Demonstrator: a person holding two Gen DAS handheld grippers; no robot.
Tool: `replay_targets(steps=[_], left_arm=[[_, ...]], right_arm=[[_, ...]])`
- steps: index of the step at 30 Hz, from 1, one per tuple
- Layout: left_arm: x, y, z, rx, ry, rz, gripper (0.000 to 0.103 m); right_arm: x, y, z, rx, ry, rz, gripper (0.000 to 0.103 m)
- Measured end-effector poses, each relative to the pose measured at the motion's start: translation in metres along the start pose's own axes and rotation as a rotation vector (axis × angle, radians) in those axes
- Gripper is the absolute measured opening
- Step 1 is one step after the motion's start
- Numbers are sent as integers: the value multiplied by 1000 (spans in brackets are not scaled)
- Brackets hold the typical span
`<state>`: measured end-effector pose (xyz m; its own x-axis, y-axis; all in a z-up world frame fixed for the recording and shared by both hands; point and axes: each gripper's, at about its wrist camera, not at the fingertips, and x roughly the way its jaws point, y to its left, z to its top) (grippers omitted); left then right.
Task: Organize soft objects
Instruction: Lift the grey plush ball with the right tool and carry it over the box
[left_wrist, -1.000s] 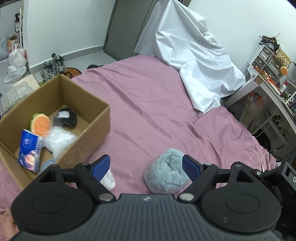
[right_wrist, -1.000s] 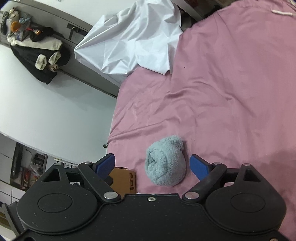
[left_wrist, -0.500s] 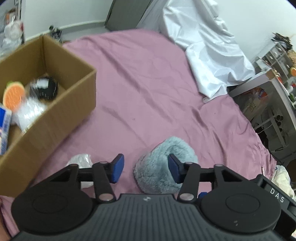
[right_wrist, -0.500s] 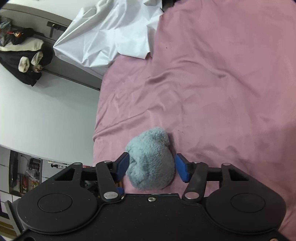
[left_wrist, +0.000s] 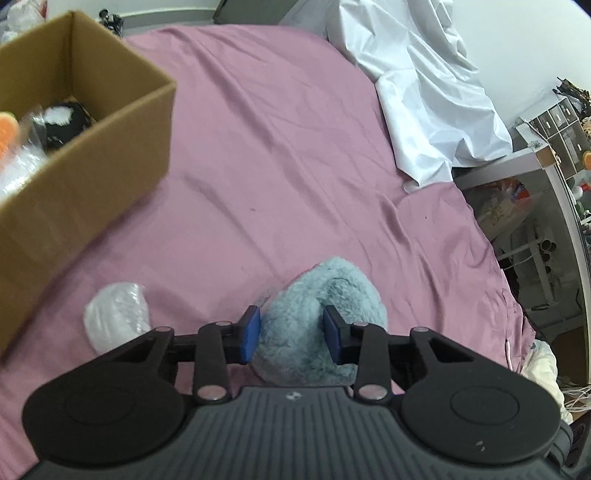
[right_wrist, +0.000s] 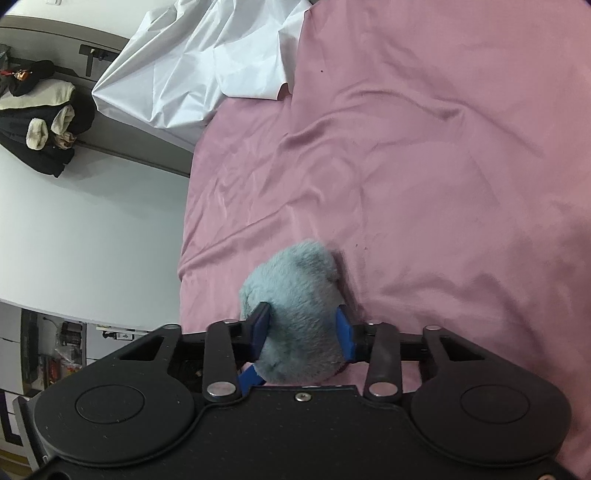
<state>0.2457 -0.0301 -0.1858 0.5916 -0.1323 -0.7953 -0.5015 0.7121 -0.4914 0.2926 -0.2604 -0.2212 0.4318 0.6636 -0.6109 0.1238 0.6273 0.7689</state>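
Observation:
A fluffy grey-blue plush lies on the pink bed sheet. My left gripper is shut on its near end, blue pads pressing into the fur on both sides. My right gripper is shut on the same plush from another side. A white plastic-wrapped soft item lies on the sheet left of the plush. An open cardboard box stands at the left, holding an orange item, a black and white item and a clear bag.
A crumpled white sheet lies at the far side of the bed, also in the right wrist view. A desk with clutter stands off the bed's right edge. Dark clothes hang on the wall.
Both grippers moved in on the plush and closed from wide open until the pads pinch it. The box slid left and out of the left wrist view.

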Motion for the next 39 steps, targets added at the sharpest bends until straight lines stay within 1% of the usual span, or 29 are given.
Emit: replay_targets(steps=[3, 6, 11, 19, 23, 28, 39], left_arm=[[0, -1, 0, -14, -2, -9, 29], [-4, -2, 0, -29, 7, -9, 26], [-18, -5, 6, -15, -12, -35, 26], [-42, -7, 9, 13, -50, -35, 25], [-58, -8, 11, 44, -89, -27, 25], [-79, -3, 18, 45, -121, -23, 24], [-117, 9, 30, 68, -186, -45, 21]], right_arm=[[-3, 4, -3, -34, -20, 1, 25], [-6, 10, -5, -64, -32, -13, 24], [-15, 22, -5, -95, -46, 18, 24], [-24, 38, -10, -137, -45, 54, 24], [-27, 52, -17, -189, -50, 80, 24], [-29, 68, -25, -238, -47, 122, 24], [-36, 96, -42, -335, -59, 224, 24]])
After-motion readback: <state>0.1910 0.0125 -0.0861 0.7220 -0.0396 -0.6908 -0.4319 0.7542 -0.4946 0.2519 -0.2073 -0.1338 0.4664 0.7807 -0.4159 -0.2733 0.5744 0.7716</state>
